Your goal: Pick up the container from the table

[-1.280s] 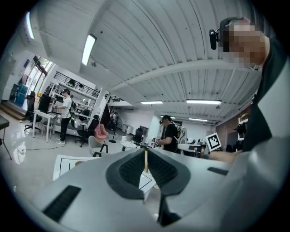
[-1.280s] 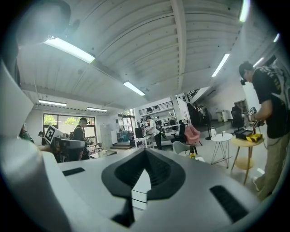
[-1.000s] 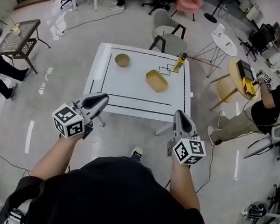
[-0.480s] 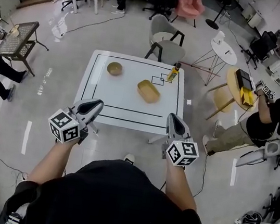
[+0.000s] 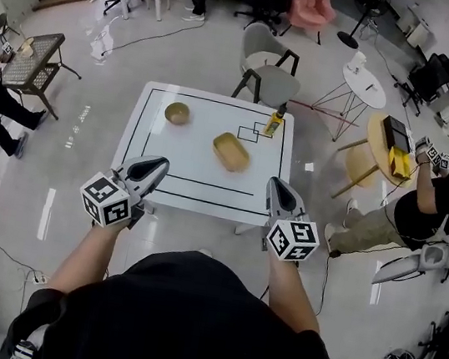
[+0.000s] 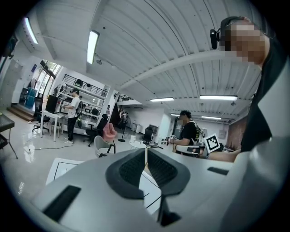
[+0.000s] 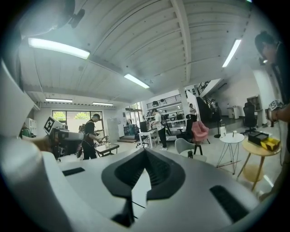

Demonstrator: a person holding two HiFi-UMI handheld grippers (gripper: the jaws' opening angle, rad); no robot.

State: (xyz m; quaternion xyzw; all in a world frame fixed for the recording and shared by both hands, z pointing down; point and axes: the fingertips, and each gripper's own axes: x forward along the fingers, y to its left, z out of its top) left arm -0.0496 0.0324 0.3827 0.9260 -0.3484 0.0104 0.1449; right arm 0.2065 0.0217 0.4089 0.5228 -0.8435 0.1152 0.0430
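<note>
My left gripper (image 5: 163, 162) and right gripper (image 5: 276, 183) are both closed, empty. The table (image 5: 188, 170) is nearer than before; the yellow container (image 5: 231, 151) at its centre awaits pickup.

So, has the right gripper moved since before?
Yes. The right gripper has moved forward: its tip now lies further past the near edge of the table than it did a second ago.

No legible text, labels, brands or numbers anywhere
</note>
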